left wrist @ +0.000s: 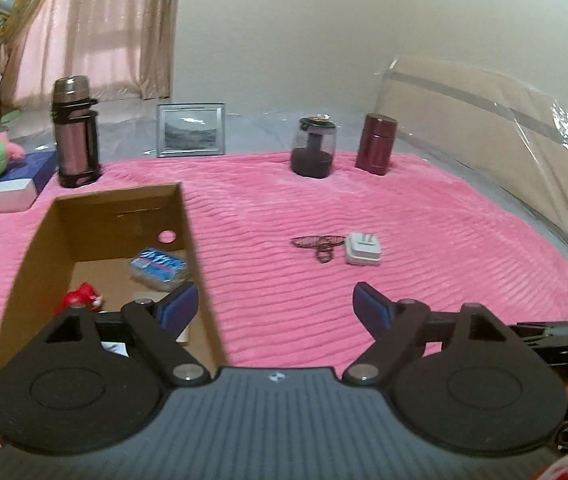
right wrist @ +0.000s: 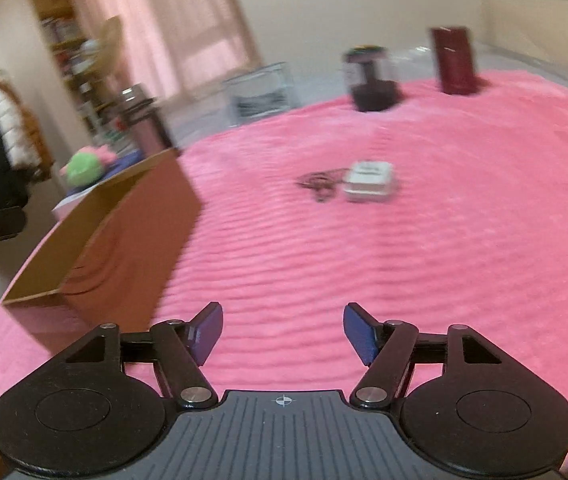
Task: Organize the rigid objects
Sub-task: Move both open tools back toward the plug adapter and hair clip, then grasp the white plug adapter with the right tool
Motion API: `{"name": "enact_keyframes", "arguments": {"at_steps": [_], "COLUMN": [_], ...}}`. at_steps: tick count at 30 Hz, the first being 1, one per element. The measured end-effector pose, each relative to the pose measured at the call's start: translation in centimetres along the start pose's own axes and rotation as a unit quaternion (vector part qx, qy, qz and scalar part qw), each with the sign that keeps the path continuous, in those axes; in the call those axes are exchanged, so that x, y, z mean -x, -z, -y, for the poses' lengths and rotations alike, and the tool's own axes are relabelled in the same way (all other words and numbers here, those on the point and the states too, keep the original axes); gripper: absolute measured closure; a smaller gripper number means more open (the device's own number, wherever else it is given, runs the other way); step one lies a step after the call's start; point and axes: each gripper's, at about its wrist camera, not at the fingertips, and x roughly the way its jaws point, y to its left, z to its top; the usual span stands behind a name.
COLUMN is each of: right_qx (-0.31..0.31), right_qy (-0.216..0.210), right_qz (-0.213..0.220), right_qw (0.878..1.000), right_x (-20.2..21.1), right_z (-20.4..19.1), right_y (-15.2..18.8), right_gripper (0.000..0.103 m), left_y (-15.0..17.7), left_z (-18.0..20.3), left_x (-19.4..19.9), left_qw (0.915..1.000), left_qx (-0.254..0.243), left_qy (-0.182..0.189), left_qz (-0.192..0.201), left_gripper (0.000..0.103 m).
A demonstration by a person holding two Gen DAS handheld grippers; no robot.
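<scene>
- Tidying up on the pink blanket [left wrist: 424, 216], with hard things going into the box [left wrist: 188, 216] at the left.
- Already in the box: a blue pack [left wrist: 160, 266] and a red toy [left wrist: 82, 298], so some of the job looks done.
- Lying on the blanket, well right of the box: a white plug [left wrist: 363, 249], with a thin wire thing [left wrist: 318, 245] just beside its left edge, maybe touching; too small to tell what it is.
- Standing far back in a row: a flask [left wrist: 74, 132], a photo frame [left wrist: 191, 130], a glass jar [left wrist: 314, 148] and a red tin [left wrist: 376, 145]. Bigger, heavier, best left for later.
- Left gripper [left wrist: 276, 306]: spread wide, nothing between the blue pads [left wrist: 372, 312], one pad over the box edge. Could stay near the box for now.
- Right gripper [right wrist: 282, 334]: spread apart too, holding nothing, low over bare blanket and aimed toward the plug. Its view is smeared, so hard to see small parts.
- Next step, most likely: grab the plug with the right gripper, since it lies straight ahead.
- Going slow near the end, so the pads do not push the plug away on the soft cloth.
- Coming down with one pad on each flat side, not on the metal prongs.
- Keeping clear of the wire thing, or it may snag and come along.
- Squeezing only when both pads sit beside the plug, then lifting straight up before moving to the box.
</scene>
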Motion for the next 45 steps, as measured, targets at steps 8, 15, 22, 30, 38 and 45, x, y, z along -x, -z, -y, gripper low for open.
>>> {"name": "enact_keyframes", "arguments": {"at_steps": [8,15,22,30,38,45], "right_qx": [-0.042,-0.060,-0.057,-0.038,-0.007,0.026], "right_qy": [0.035,0.047,0.055,0.063,0.063,0.079], "right_qz": [0.014,0.021,0.031,0.035,0.038,0.049], "right_qw": [0.998,0.997,0.996,0.997,0.997,0.995], "right_x": [2.2,2.4,1.2,-1.6,-6.7,-12.4], "right_z": [4.7,6.9,7.3,7.7,7.6,7.7], "right_y": [0.6,0.2,-1.0,-2.8,-5.5,-7.9], "right_gripper": [0.037,0.037,0.036,0.036,0.036,0.036], "left_y": [0.4,0.4,0.0,-0.3,-1.0,-1.8], "left_z": [4.8,6.8,7.6,6.6,4.8,4.6], "left_x": [-4.6,-8.1,-11.9,-16.7,-21.6,-25.7], "left_qw": [0.9994,0.9988,0.9988,0.9986,0.9983,0.9971], "left_qx": [-0.011,0.000,0.008,0.019,0.038,0.059], "left_qy": [0.026,0.041,0.035,0.019,-0.001,-0.019], "left_qz": [-0.018,-0.029,-0.034,-0.045,-0.045,-0.045], "left_gripper": [0.021,0.021,0.021,0.021,0.021,0.021]}}
